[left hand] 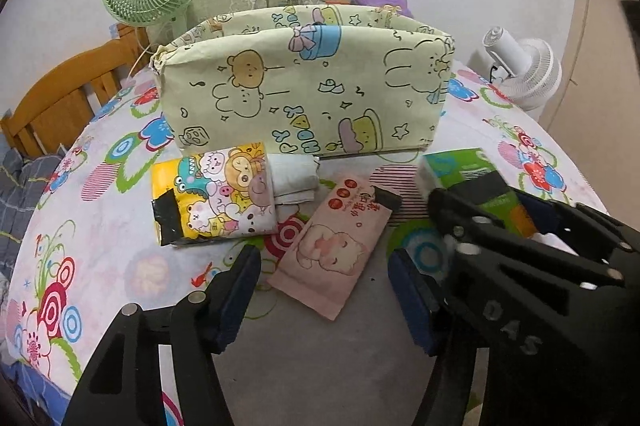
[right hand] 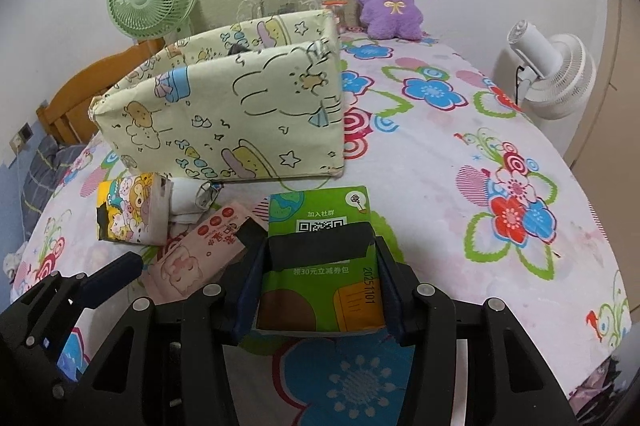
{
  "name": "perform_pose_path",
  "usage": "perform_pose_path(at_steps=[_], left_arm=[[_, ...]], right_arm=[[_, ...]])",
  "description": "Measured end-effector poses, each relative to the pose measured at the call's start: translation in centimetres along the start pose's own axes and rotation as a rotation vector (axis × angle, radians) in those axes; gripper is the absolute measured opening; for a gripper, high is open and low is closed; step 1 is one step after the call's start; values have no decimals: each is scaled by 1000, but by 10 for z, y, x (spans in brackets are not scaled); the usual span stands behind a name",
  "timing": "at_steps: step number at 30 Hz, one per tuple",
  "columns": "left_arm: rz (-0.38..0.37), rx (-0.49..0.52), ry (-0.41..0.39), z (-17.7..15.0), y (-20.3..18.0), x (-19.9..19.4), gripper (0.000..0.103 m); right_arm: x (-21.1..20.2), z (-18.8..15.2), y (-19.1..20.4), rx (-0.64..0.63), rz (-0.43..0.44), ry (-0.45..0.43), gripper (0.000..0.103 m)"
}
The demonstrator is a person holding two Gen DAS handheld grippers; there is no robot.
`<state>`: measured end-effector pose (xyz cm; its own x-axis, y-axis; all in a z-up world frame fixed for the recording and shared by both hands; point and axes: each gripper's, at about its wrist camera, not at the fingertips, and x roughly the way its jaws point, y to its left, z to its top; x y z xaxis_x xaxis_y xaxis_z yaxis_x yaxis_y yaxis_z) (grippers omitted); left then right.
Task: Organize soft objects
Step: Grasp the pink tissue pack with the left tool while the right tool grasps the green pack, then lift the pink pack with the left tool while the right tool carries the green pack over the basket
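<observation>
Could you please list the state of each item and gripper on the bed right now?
Green tissue pack: flat on the bed, clamped by the right gripper.
Pink tissue pack: lying flat, between the open left gripper's fingers.
Cartoon tissue pack: lying flat, untouched.
Fabric bin: upright, open-topped.

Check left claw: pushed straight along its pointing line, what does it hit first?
Likely the pink wipes pack, which lies between the left claw fingers and just ahead. Beyond it stands the cartoon-print fabric bin. Depth is unclear, so it may meet the floral tablecloth first.
</observation>
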<state>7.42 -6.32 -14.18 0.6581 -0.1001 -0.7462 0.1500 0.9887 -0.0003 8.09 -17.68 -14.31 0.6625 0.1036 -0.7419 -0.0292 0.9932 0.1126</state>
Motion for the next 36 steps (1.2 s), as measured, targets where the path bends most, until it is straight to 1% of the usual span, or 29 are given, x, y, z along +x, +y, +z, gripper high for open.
perform_pose_path(at_steps=[7, 15, 17, 19, 23, 26, 30, 36], left_arm=[[7, 14, -11, 6, -1, 4, 71], [-22, 22, 4, 11, -4, 17, 71], [-36, 22, 11, 12, -6, 20, 63], [-50, 22, 11, 13, -7, 20, 58], [-66, 29, 11, 14, -11, 19, 43], [-64, 24, 16, 15, -11, 18, 40], [-77, 8, 21, 14, -11, 14, 39], [-71, 0, -14, 15, -12, -1, 39]], right_arm=[[-3, 0, -2, 3, 4, 3, 54], [4, 3, -5, 15, 5, 20, 54], [6, 4, -6, 18, 3, 25, 54], [7, 4, -7, 27, 8, 30, 54], [9, 6, -9, 32, 7, 31, 54], [9, 7, -9, 36, 10, 30, 54], [4, 7, -10, 43, 19, 25, 54], [-10, 8, -9, 41, 31, -6, 54]])
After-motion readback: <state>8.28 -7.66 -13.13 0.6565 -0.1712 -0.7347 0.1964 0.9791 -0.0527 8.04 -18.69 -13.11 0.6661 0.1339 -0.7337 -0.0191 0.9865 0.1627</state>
